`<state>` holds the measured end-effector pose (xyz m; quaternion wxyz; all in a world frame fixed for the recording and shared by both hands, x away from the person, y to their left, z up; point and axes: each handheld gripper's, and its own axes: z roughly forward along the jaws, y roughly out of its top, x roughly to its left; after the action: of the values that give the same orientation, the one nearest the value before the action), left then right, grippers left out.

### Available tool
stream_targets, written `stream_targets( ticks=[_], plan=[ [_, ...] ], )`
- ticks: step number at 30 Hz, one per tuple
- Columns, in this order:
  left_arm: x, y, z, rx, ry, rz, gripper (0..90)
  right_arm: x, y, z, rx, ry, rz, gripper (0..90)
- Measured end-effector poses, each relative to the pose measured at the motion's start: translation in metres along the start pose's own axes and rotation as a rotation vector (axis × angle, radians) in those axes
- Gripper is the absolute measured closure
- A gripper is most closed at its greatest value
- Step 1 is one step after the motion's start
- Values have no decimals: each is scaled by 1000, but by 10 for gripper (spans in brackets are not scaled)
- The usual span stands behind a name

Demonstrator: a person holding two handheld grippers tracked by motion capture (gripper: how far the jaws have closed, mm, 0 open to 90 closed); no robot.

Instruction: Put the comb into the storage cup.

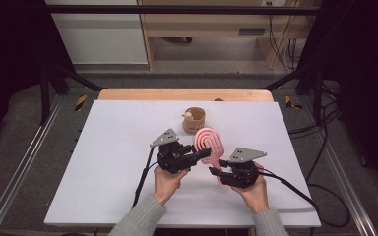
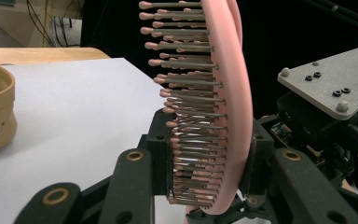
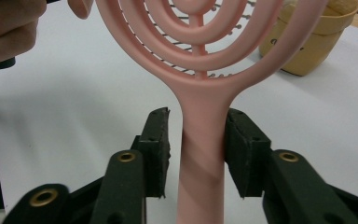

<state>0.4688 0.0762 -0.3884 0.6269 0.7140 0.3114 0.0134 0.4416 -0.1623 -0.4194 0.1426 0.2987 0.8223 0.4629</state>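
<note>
Both hands low; left gripper (image 1: 203,153) clenched on pink brush (image 1: 209,143); right gripper (image 1: 215,171) released.

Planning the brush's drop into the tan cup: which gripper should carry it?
Probably left. The left gripper clamps the pink brush head nearest the cup; the right gripper jaws flank the handle with a gap.

One pink hairbrush (image 1: 210,144) is seen above the bench (image 1: 113,162), and one small tan pot (image 1: 194,120) is stood on it. Two grippers are counted, the left gripper (image 1: 204,152) and the right gripper (image 1: 215,171), each held in one hand.
</note>
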Motion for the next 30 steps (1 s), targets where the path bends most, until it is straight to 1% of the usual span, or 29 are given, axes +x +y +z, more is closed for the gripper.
stream_targets(
  ticks=[1,3,5,6,9,10,13,15,17,19,23,25,30],
  plan=[
    [0,0,0,-1,5,4,635,0,0,-1,-7,0,2,578],
    [0,1,0,-1,12,7,635,0,1,-1,-26,-10,7,484],
    [0,1,-1,-5,18,10,635,-1,1,-2,-43,-21,11,415],
    [0,2,-1,-6,21,11,635,-1,1,-3,-57,-29,15,356],
    [1,4,-3,-5,33,25,635,-3,1,-5,-92,-50,28,242],
    [2,4,-3,-5,37,28,635,-5,0,-7,-109,-60,33,217],
    [4,6,-6,-12,48,32,635,-9,-1,-11,-134,-75,64,164],
    [5,7,-8,-13,57,34,635,-11,-2,-13,-149,-81,75,126],
    [6,8,-10,-15,65,37,635,-13,-3,-15,-156,-83,88,85],
    [8,9,-12,-17,72,39,634,-16,-4,-16,-152,-93,97,44],
    [10,12,-16,-23,84,39,634,-20,-7,-19,-154,-91,115,21],
    [11,13,-19,-26,88,38,634,-22,-8,-20,-156,-97,114,12],
    [11,17,-24,-30,102,52,634,-27,-13,-24,-162,-103,120,4]
  ],
)
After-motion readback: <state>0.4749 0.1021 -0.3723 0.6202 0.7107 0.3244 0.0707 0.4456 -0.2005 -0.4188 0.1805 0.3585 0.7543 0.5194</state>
